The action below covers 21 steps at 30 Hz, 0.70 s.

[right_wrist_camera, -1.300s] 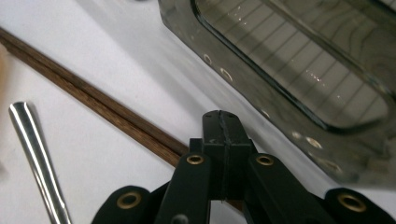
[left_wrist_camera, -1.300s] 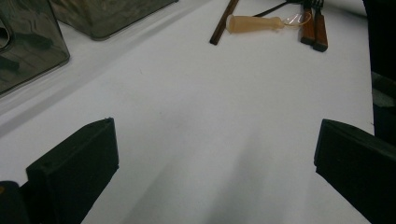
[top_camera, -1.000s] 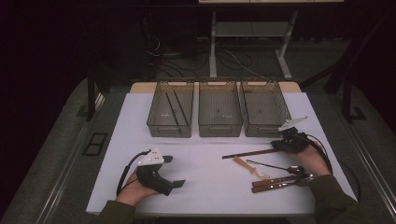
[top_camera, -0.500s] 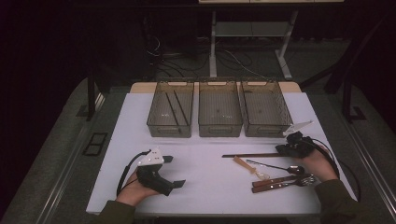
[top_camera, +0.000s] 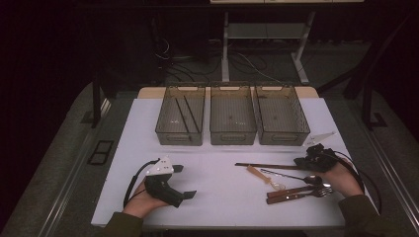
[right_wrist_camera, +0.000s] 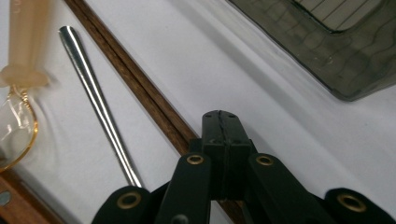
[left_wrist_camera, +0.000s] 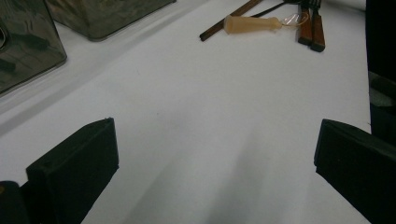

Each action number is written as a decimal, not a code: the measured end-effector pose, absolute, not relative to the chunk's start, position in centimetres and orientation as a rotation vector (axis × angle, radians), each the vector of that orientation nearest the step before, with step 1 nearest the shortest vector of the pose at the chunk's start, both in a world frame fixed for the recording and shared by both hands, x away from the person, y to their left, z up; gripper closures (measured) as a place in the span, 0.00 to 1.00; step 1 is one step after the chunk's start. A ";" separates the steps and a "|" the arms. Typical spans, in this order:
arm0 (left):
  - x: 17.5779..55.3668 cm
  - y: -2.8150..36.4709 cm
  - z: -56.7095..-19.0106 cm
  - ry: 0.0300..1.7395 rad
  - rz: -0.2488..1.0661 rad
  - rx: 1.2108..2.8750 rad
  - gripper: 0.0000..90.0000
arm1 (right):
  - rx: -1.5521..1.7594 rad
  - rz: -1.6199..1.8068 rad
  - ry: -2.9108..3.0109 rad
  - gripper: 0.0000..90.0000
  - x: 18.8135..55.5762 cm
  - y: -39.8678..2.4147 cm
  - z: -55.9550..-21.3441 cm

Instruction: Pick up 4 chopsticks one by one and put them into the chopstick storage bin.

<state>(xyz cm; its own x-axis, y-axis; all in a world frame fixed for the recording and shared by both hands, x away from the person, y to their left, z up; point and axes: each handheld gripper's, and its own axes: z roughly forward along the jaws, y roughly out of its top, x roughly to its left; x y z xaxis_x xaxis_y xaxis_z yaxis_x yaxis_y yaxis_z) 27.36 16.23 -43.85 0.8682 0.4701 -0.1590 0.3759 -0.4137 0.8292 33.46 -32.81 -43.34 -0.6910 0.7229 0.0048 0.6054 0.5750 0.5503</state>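
My left gripper (top_camera: 185, 181) rests on the white table (top_camera: 222, 207) at the near left. Its jaws are open wide, with bare tabletop between them in the left gripper view (left_wrist_camera: 215, 158). My right gripper (top_camera: 298, 161) is shut at the right, its tip over the right end of a pair of brown chopsticks (top_camera: 264, 166). In the right gripper view the shut jaws (right_wrist_camera: 223, 126) lie above the chopsticks (right_wrist_camera: 135, 79), which pass beneath them. Beside these lie a metal spoon (top_camera: 291, 175), a beige-handled tool with a clear loop (top_camera: 262, 177) and wooden-handled forks (top_camera: 296, 192).
Three smoky clear bins stand in a row at the back: left (top_camera: 178, 137), middle (top_camera: 232, 137), right (top_camera: 284, 138). The left one holds dark chopsticks (top_camera: 185, 113). A pale wedge-shaped piece (top_camera: 318, 137) lies right of the bins. The room beyond the table is dark.
My right gripper has drifted slightly right and toward the near edge, still shut. The left gripper and the cutlery have not moved.
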 end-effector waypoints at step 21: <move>27.4 16.2 -43.9 0.615 0.120 2.050 0.00 | 0.986 1.010 2.636 1.00 32.7 -29.5 -42.2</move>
